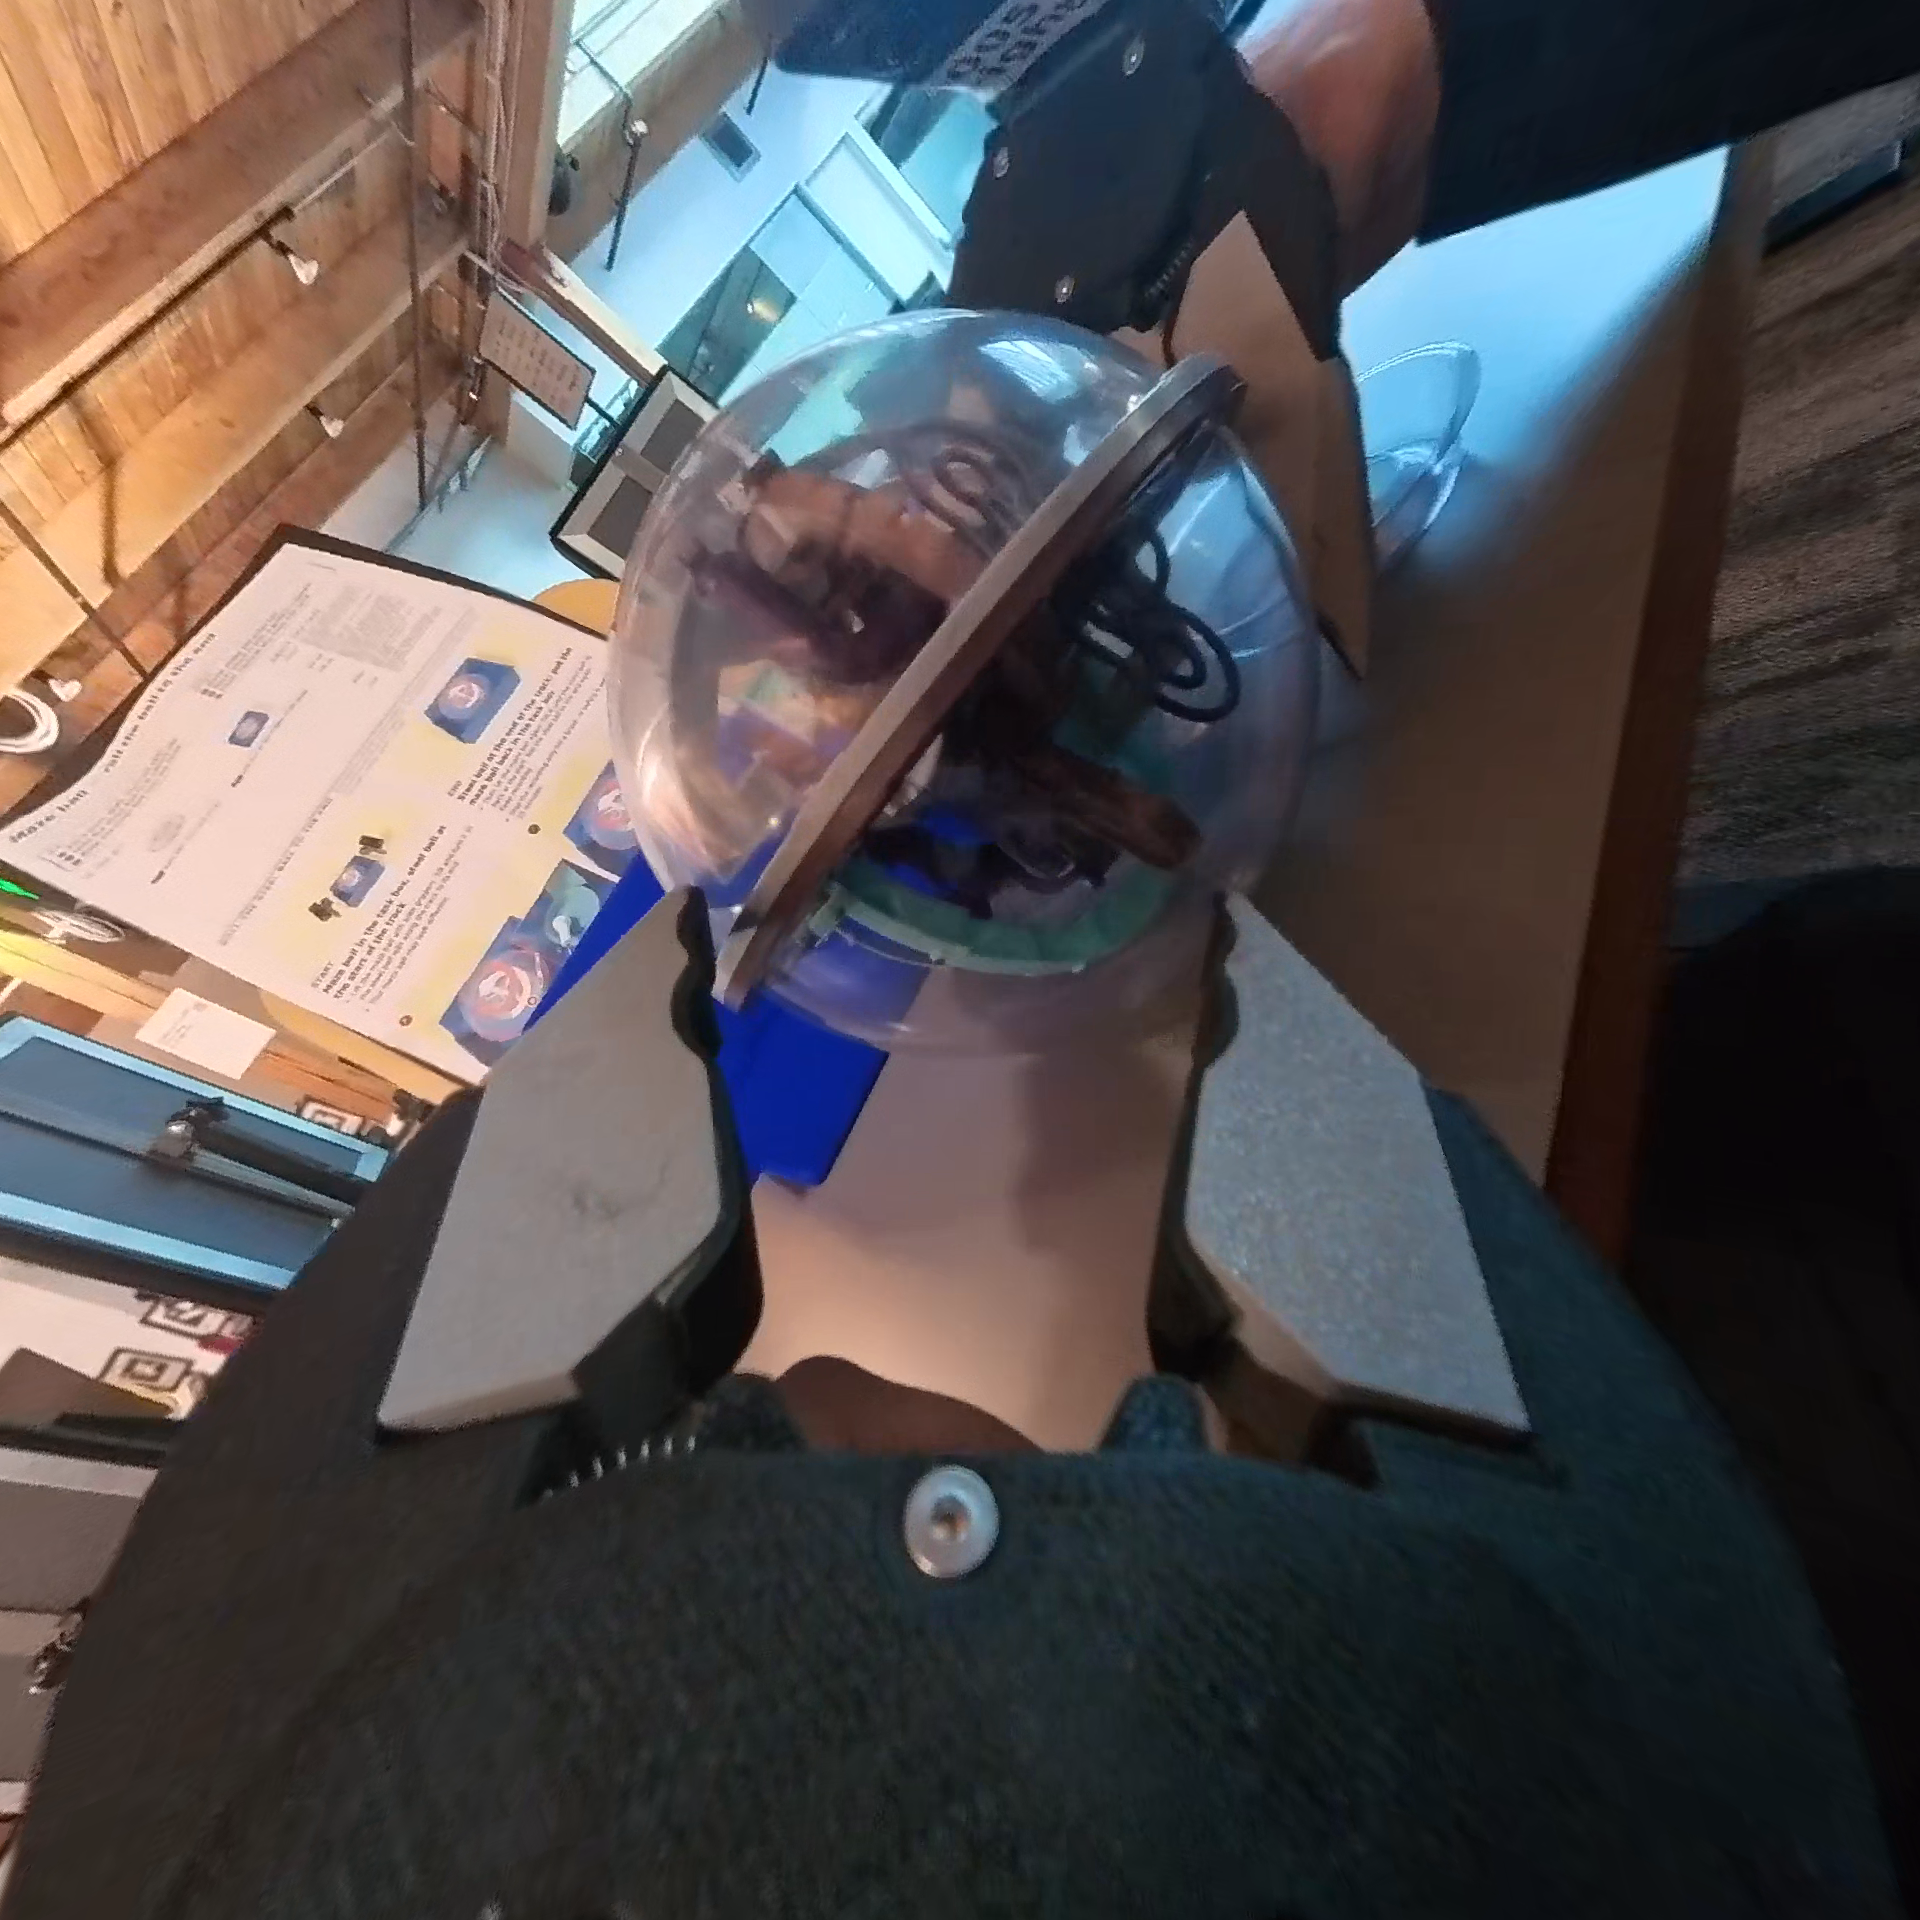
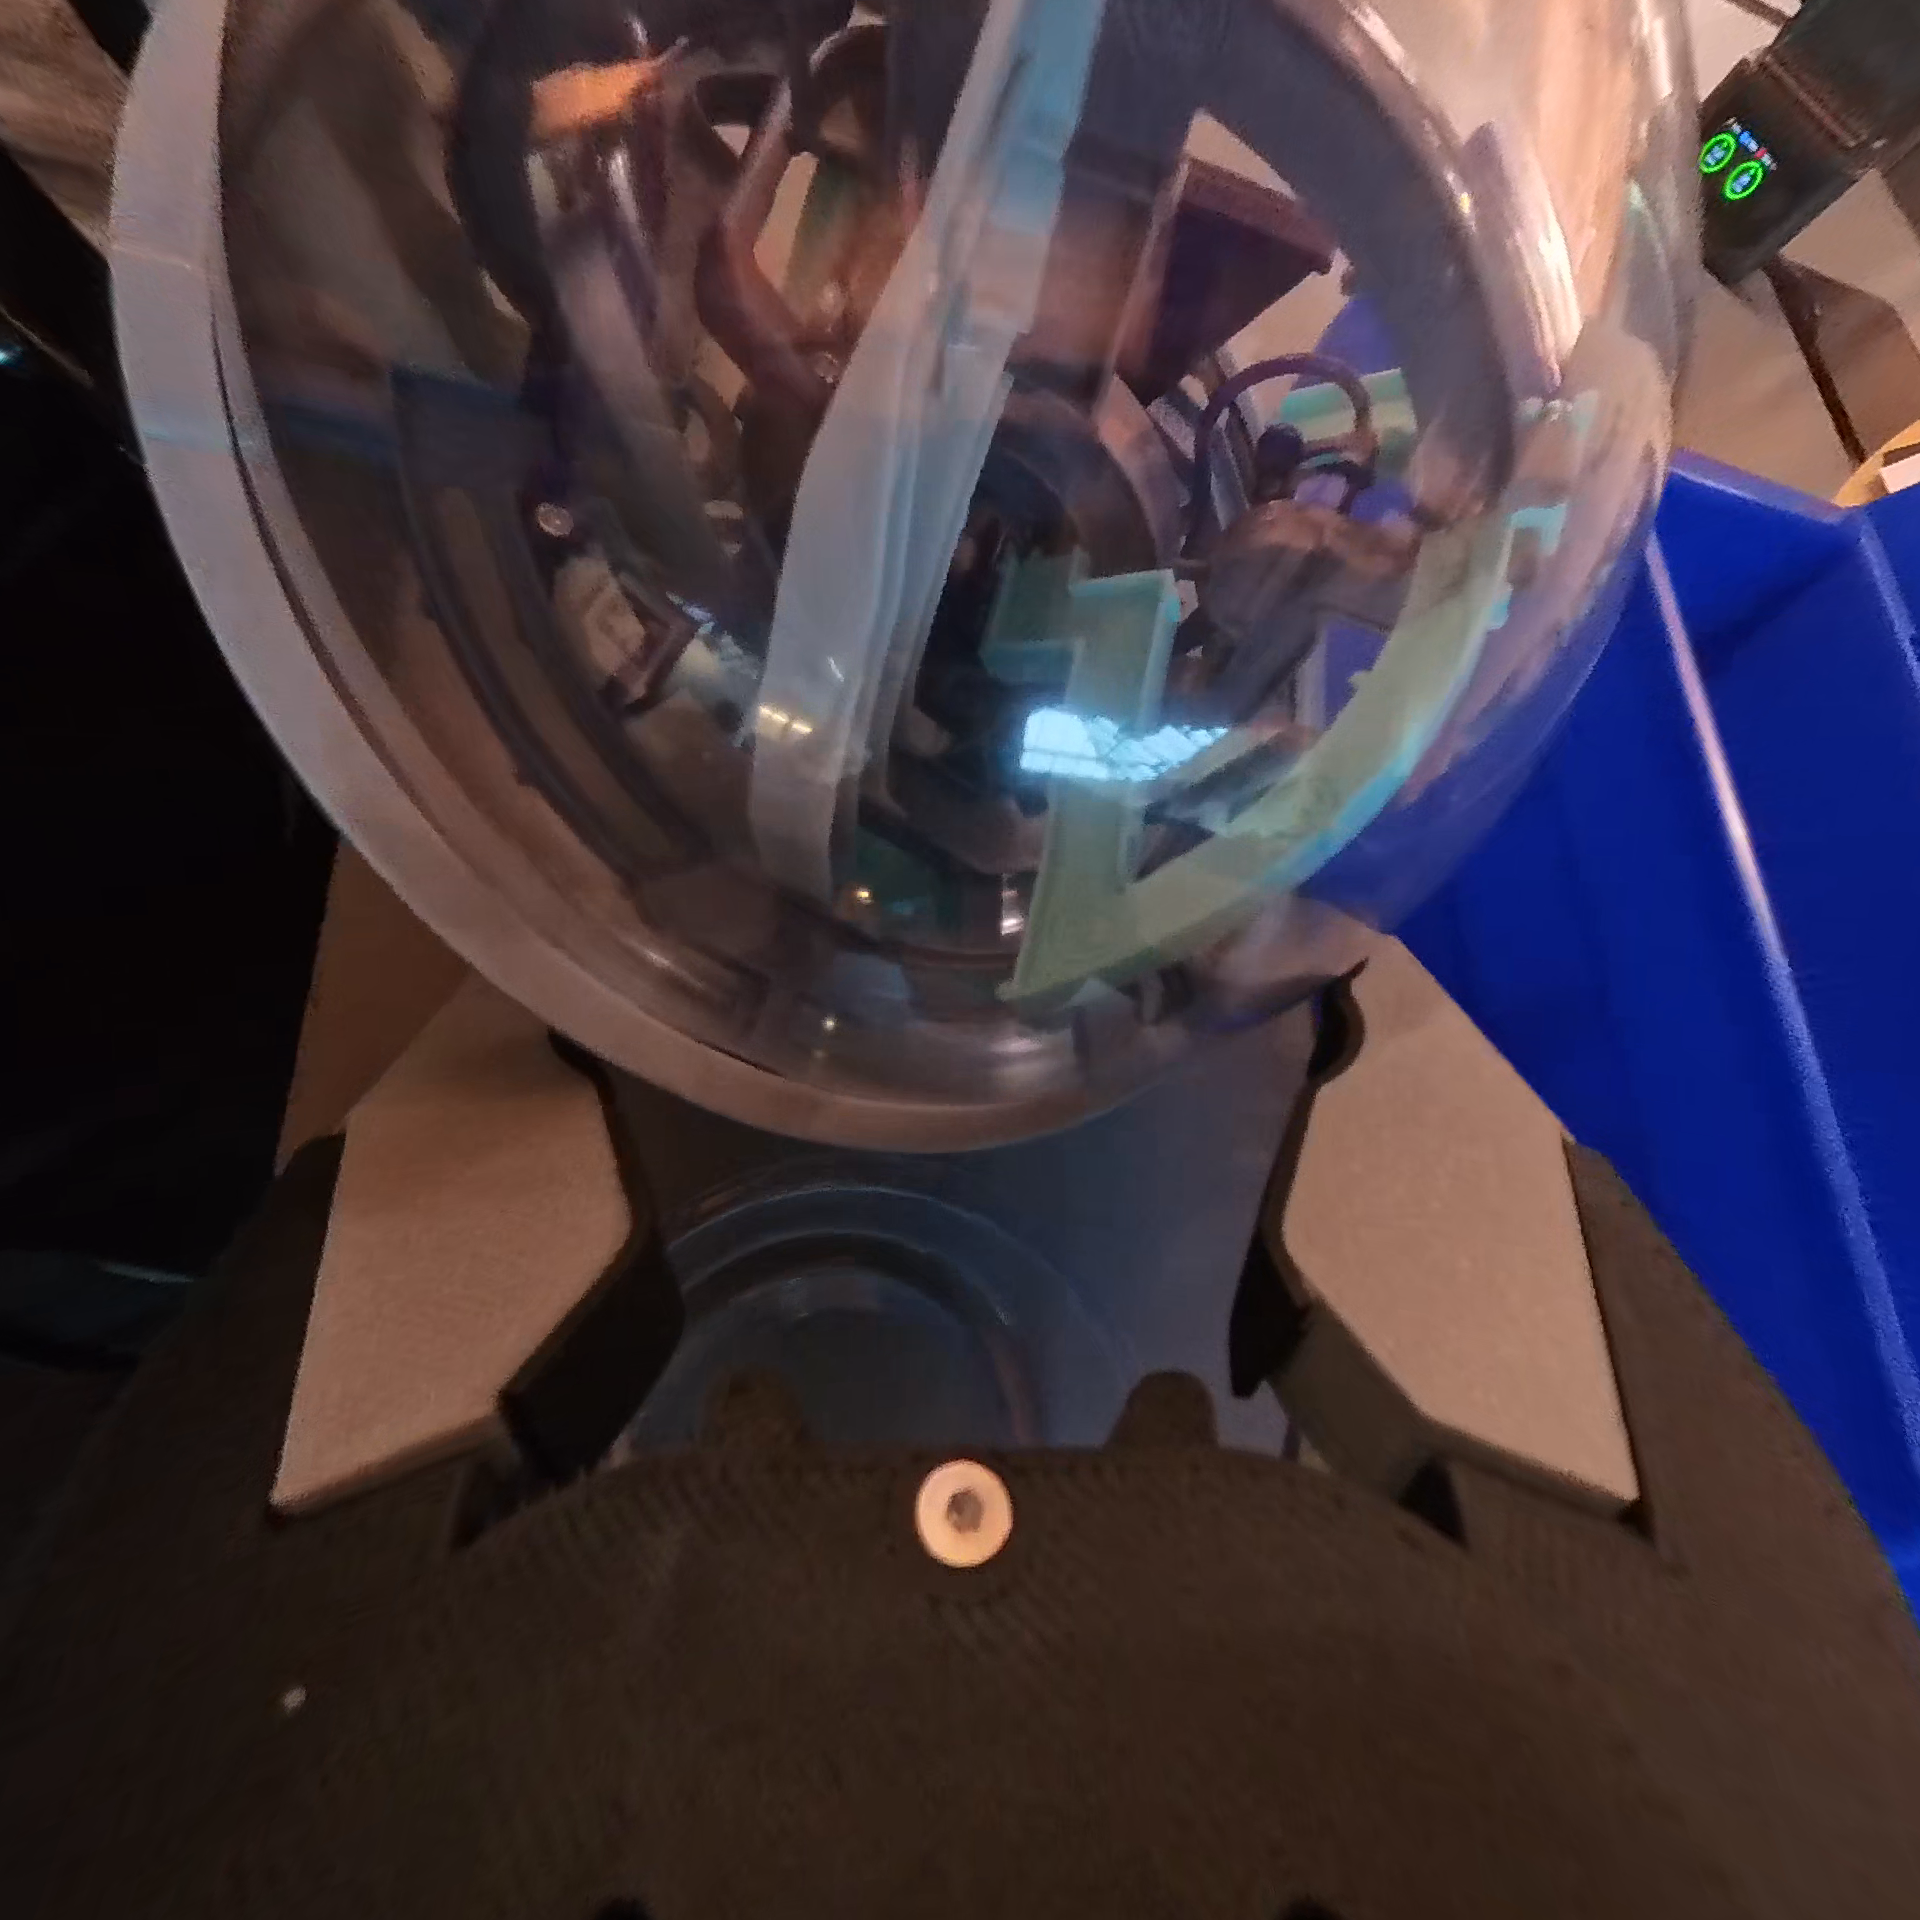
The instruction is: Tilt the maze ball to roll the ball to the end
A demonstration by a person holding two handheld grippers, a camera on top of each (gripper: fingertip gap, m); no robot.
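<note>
- Centre of the left wrist view: the maze ball (image 1: 956,665), a clear sphere with tracks inside, is up off the table (image 1: 1507,831), just above a blue box (image 1: 810,1101).
- At its lower edge, the left gripper (image 1: 951,914) has its jaws spread wide, and the fingertips (image 1: 694,935) sit against the bottom curve of the globe on either side, cradling it.
- Its equator ring (image 1: 997,665) runs diagonally from lower left to upper right, so the sphere's axis leans toward the upper left; tilting is clearly under way.
- At upper right the other gripper meets the ball's far side.
- Filling the upper half of the right wrist view, the same globe (image 2: 883,540) rests on the wide-spread right gripper (image 2: 956,1029), both fingertips (image 2: 1340,1023) touching its underside; the ring shows along the left edge.
- I cannot find the small rolling ball in either view, so how much track remains cannot be judged.
</note>
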